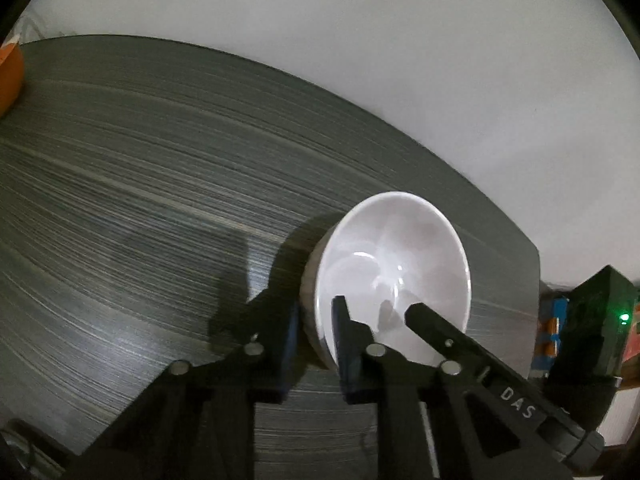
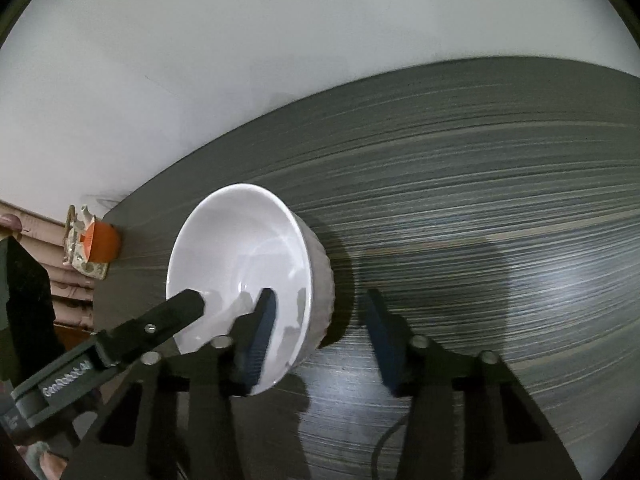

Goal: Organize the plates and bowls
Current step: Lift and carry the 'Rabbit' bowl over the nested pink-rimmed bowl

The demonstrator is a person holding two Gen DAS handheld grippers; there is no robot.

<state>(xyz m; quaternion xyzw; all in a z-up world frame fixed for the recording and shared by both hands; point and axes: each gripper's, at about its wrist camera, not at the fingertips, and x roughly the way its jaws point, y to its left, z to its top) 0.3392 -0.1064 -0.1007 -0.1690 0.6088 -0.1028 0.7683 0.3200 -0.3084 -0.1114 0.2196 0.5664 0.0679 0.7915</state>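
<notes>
One white bowl (image 1: 392, 248) (image 2: 240, 240) with a ribbed outer wall stands on the dark grey streaked table (image 1: 160, 160) (image 2: 480, 200), close to a table corner. In the left wrist view my left gripper (image 1: 316, 304) straddles the bowl's near wall, one pad outside and one inside, both pressed on it. A black finger of the right gripper (image 1: 432, 320) reaches into the bowl from the right. In the right wrist view my right gripper (image 2: 320, 292) straddles the opposite wall. Its inner pad lies against the wall and its outer pad stands clear. The left gripper's finger (image 2: 184, 304) pokes in from the left.
An orange object (image 1: 8, 76) (image 2: 102, 244) sits at the table's edge, beside some patterned packaging (image 2: 80, 256). A white wall (image 1: 360, 40) runs behind the table. Colourful items (image 1: 552, 328) lie past the table's right edge. The bare tabletop stretches away from the bowl.
</notes>
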